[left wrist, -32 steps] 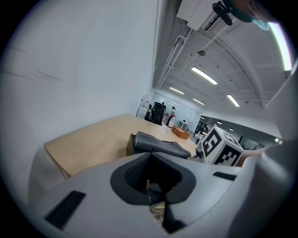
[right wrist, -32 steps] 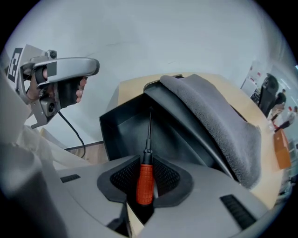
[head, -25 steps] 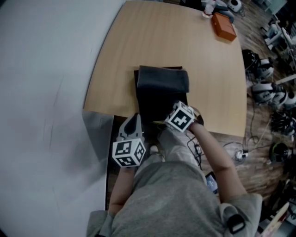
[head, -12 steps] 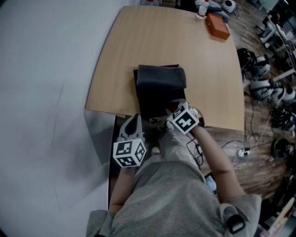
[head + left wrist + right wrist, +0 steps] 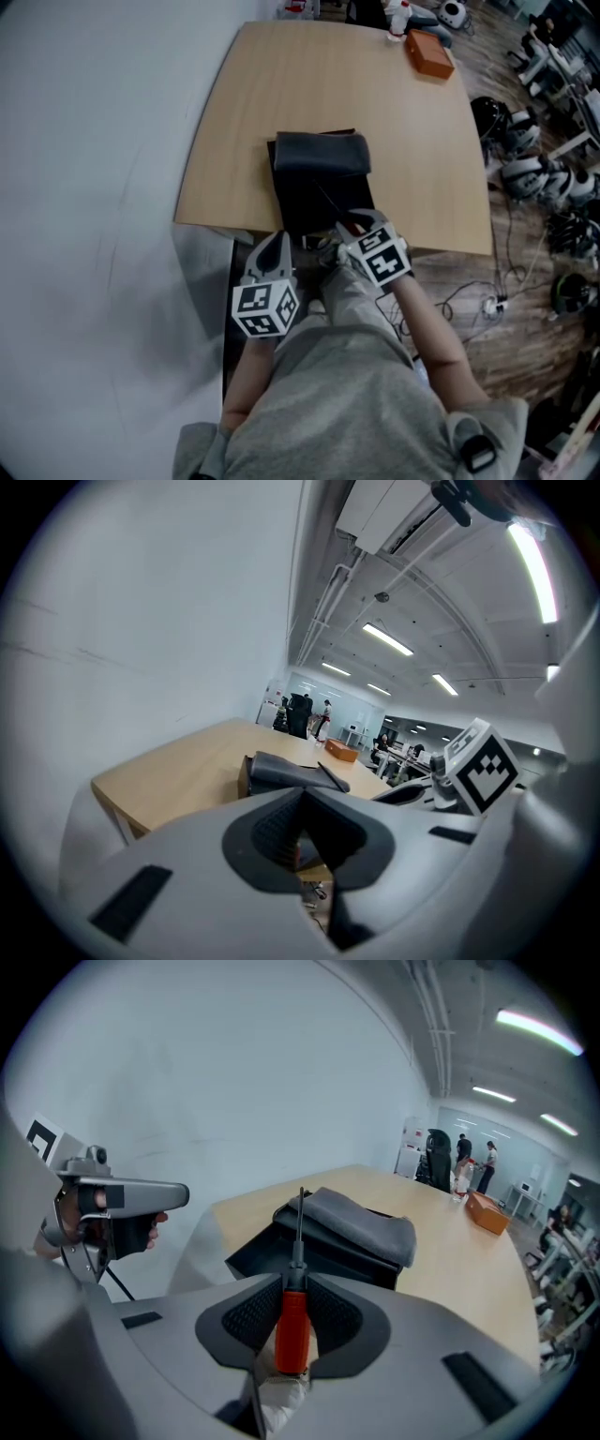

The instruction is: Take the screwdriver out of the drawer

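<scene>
A black drawer box stands near the front edge of the wooden table, with a folded grey cloth on top of it. My right gripper is shut on the screwdriver's red handle, held just above the drawer's front. The thin shaft points up and away towards the cloth and the drawer. My left gripper hovers left of the drawer by the table edge. Its jaws meet at the tips with nothing between them. The right gripper view also shows it.
An orange box and small bottles sit at the table's far end. Cables and gear lie on the wooden floor to the right. A white wall runs along the left. People stand far off in the room.
My right gripper has lifted the screwdriver up out of the drawer and tilted it, so the shaft now shows over the drawer. The left gripper has shifted slightly.
</scene>
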Demonstrator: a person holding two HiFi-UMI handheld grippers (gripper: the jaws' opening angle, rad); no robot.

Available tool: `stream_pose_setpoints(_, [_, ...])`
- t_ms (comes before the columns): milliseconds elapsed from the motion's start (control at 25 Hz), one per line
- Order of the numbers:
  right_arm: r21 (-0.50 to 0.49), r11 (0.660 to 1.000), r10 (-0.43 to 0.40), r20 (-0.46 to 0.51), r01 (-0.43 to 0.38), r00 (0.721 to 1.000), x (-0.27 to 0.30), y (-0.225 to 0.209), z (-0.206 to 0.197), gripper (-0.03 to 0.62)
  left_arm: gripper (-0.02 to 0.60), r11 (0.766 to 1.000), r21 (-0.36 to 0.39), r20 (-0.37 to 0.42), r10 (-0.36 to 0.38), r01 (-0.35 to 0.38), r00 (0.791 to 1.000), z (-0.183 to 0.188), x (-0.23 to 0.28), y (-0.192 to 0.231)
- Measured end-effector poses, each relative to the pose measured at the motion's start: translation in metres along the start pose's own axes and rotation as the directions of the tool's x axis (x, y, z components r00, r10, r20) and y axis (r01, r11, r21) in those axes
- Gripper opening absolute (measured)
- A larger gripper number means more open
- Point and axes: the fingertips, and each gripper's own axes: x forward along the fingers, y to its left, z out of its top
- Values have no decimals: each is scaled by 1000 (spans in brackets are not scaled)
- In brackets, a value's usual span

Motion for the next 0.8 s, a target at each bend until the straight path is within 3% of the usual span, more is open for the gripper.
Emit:
stream_pose_setpoints(360, [84, 996, -37, 100, 28, 994, -30, 14, -7, 83, 0, 999, 15, 6, -29, 29, 1000, -6, -13, -15])
stream_pose_setpoints(800, [162, 985, -93, 240, 55, 966, -67, 33, -6, 83, 0, 998, 38, 20, -50, 49, 999, -11, -33, -26])
